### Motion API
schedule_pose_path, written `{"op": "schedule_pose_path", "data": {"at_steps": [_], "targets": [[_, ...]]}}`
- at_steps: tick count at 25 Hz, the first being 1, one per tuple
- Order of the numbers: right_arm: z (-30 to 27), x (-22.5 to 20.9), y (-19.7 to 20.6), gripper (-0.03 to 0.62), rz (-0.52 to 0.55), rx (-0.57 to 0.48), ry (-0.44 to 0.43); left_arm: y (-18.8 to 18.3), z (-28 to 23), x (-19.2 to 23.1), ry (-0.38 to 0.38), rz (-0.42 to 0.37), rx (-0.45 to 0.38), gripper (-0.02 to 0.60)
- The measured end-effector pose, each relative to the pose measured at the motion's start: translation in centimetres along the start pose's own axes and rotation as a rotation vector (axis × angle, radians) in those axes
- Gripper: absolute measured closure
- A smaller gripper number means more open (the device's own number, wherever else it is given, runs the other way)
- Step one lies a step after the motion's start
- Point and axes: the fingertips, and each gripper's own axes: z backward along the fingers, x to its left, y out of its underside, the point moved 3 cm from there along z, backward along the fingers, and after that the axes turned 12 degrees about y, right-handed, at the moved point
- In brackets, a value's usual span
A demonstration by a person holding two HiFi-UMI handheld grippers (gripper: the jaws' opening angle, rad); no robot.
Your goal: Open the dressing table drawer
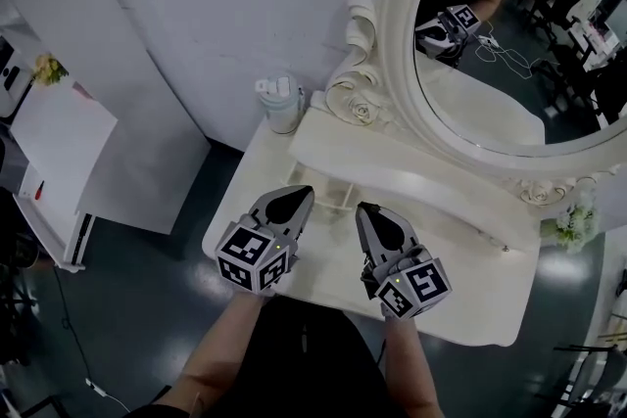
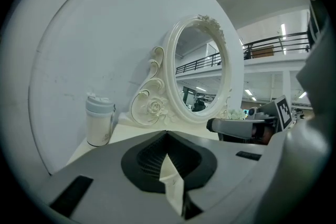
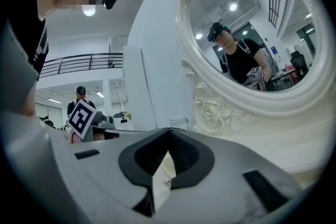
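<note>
While both pairs of jaws are seen pressed together and empty, the left gripper (image 1: 297,198) and right gripper (image 1: 368,211) are held above the dressing table (image 1: 470,299) in what is judged the approach. Its drawer (image 1: 333,198), just ahead between them, looks unopened, and parted jaws and a grip on its front are called for next.

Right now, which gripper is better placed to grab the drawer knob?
Probably the right gripper: a small knob shows straight ahead through the gap under its shut jaws. The left gripper, also shut, shows only table there.
</note>
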Motion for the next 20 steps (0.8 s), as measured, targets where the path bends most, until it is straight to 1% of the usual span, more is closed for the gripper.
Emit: {"op": "schedule_pose_path", "data": {"at_steps": [13,16,20], "targets": [[0.1,1.1,-4.1,0.589,0.013,-0.064,-0.009,-4.9,1.2,-0.8,0.019,-0.024,-0.084,0.578],[0.1,1.3,-4.9,0.589,0.022,-0.08,-0.009,-5.8,1.5,-0.8,0.017,-0.041,-0.099,0.578],[0.3,1.7,-5.6,0.589,0.037,-0.093,-0.011,-6.6,2.1,-0.9,0.016,-0.044,-0.118,0.578]]}}
